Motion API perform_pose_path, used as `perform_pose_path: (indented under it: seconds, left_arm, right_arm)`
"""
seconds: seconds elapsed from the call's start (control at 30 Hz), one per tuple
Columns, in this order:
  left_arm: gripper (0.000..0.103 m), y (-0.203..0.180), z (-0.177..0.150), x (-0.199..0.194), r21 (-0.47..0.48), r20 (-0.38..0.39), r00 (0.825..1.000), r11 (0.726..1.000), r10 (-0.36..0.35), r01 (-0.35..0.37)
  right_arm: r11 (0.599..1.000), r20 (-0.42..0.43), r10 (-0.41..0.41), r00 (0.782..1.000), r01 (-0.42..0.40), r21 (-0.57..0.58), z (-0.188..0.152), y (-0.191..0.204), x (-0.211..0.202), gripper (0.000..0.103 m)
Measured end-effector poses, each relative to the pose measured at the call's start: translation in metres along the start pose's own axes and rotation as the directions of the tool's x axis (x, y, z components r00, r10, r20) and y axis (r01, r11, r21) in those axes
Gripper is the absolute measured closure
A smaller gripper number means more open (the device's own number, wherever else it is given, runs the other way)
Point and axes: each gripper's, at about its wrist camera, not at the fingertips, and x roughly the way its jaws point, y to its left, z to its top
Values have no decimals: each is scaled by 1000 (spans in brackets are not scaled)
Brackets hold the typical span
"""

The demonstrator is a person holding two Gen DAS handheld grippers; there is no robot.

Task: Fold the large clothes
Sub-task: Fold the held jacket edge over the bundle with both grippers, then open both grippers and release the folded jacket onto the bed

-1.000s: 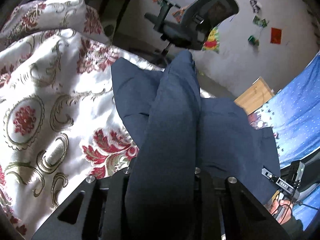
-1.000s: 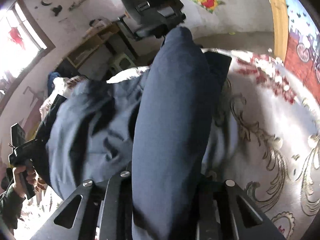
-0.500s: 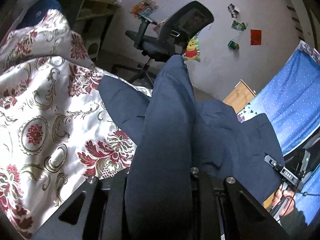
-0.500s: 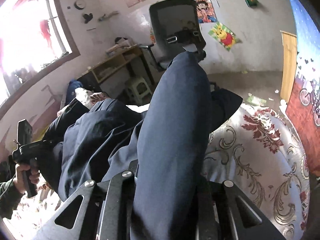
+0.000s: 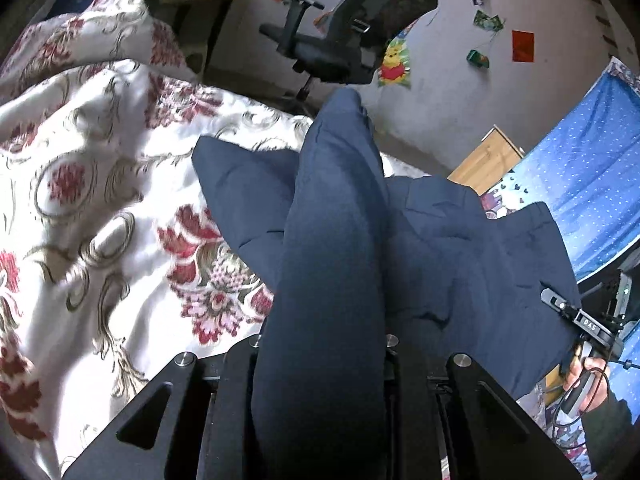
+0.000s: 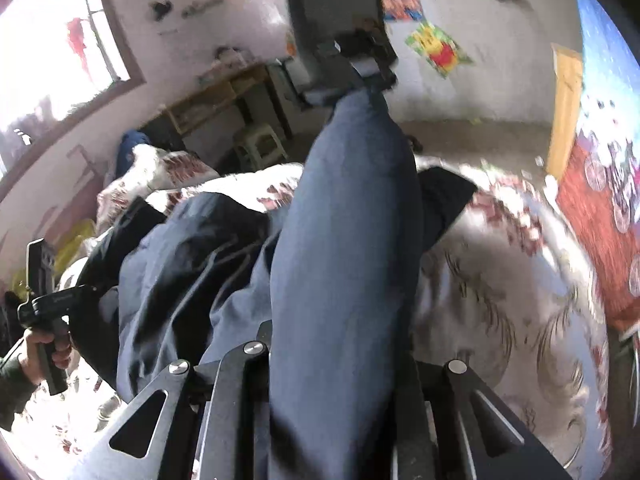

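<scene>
Spread over a floral bedspread (image 5: pixel 100 208), near its far edge by the office chair (image 5: pixel 352 32): a navy garment (image 5: pixel 460 248), partly lifted. Clamped narrow on a bunched navy fold: left gripper (image 5: pixel 324 360), likewise right gripper (image 6: pixel 340 344). Best kept taut and level between both, then laid edge to edge.

Both the left gripper (image 5: pixel 320 360) and right gripper (image 6: pixel 340 360) angle downward, jaws apparently clamped.
</scene>
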Motion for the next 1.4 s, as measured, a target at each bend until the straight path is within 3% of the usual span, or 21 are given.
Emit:
perform_pose_path:
  seconds: [0.3,0.37,0.47,0.7,0.8,0.87,0.93,1.17,1.4]
  left_arm:
    - [73,1,-6,7,42,-46,995,995,89,-87]
    - [68,4,-8,10,23,-63,994,995,93,-92]
    - [61,9,-11,8,6,-71,993,995,96,-96]
    - [37,12,-16,-5,-15,-51,981,982,185,-186]
    - [30,10,-16,-18,-14,-14,978,978,209,-210]
    - [18,7,-18,-24,-9,7,976,976,219,-219]
    - [14,4,-19,-28,-11,25,973,973,231,-231]
    - [9,-18,-28,-36,30,65,961,962,269,-271]
    - [5,-48,-40,-51,110,145,952,951,271,-288]
  right_arm:
    - [996,-94,-54,994,59,59,-11,-15,12,71]
    - [994,-111,-63,992,72,79,-12,-18,14,59]
    - [991,-139,-75,987,90,99,-15,-20,17,49]
    - [981,-176,-134,975,155,116,-20,-22,13,22]
    - [980,-162,-150,975,169,107,-19,-18,6,15]
    - [978,-154,-174,973,189,92,-19,-13,1,9]
    - [976,-141,-187,972,200,81,-20,-9,-5,8]
    - [976,-65,-189,980,195,100,-26,-3,-23,6]
    - [976,64,-206,976,201,80,-36,15,-51,2]
